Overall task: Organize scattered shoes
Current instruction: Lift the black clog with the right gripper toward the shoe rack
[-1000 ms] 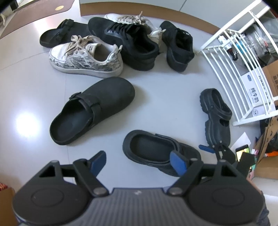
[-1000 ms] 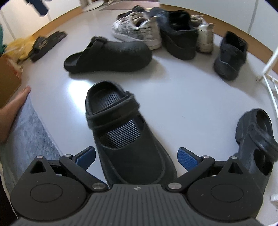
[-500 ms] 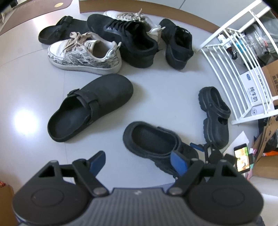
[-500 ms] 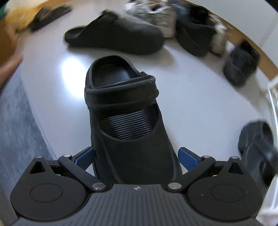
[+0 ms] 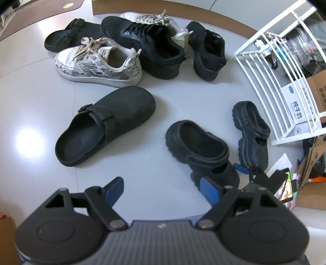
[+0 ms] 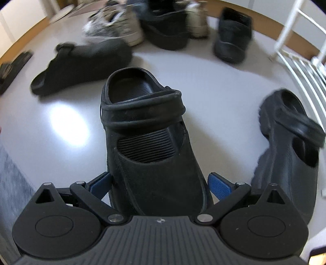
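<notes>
Right gripper [image 6: 160, 184] has its blue pads hugging the toe of the black clog [image 6: 146, 142], heel pointing away. Looks like light, squishy foam, so the toe is a decent grab. Left gripper [image 5: 162, 188] hangs spread, empty. Its twin [image 6: 289, 146] sits just right; sneakers farther ahead.

Things around the floor, outside the shoes

A white wire rack [image 5: 271, 81] stands at the right on the pale glossy floor [image 5: 40, 106]. Behind its bars is a white carton [image 5: 295, 106] with blue print. Brown cardboard boxes [image 5: 313, 183] lie near its lower corner, and a small phone [image 5: 284, 187] with a lit screen is beside them. A wooden skirting strip [image 5: 203, 14] runs along the far wall.
</notes>
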`<state>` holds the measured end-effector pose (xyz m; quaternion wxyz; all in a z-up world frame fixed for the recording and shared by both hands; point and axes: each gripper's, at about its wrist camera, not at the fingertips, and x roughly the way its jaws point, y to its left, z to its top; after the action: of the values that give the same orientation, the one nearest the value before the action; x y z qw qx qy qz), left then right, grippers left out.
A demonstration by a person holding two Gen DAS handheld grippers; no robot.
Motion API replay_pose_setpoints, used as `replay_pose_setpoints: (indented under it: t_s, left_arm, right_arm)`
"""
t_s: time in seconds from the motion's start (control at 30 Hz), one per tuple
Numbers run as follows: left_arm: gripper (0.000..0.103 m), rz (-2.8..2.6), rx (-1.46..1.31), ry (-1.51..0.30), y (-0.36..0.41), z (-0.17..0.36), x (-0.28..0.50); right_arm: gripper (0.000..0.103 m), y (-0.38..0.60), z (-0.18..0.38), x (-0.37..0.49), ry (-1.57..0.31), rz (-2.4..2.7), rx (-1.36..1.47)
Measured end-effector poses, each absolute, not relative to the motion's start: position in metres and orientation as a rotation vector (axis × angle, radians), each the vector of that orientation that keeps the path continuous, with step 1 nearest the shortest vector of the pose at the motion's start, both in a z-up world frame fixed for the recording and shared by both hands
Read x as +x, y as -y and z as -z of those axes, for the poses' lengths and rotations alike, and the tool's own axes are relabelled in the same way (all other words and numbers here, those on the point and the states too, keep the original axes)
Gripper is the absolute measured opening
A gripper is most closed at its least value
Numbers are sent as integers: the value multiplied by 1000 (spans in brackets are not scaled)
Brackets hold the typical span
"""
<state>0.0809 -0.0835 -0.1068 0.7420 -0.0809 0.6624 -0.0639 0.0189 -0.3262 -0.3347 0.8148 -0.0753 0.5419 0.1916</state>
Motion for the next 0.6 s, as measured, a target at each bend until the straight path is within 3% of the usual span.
replay_pose_setpoints:
  t_s: [0.3,0.33,0.43,0.6]
  left_arm:
    - [84,144,-178,-1453,83,107,81]
    - [84,145,-178,-1455,84,107,81]
    - [84,147,-178,-1458,85,108,81]
    - [84,149,-180,-1460,85,108,81]
  right_arm:
    - [102,357,337,33,-1144,-191,21]
    - [97,360,336,35,-1139,-166,57]
    - [96,367,330,36,-1111,-133,121]
    - [97,362,328,37,-1104,-184,37]
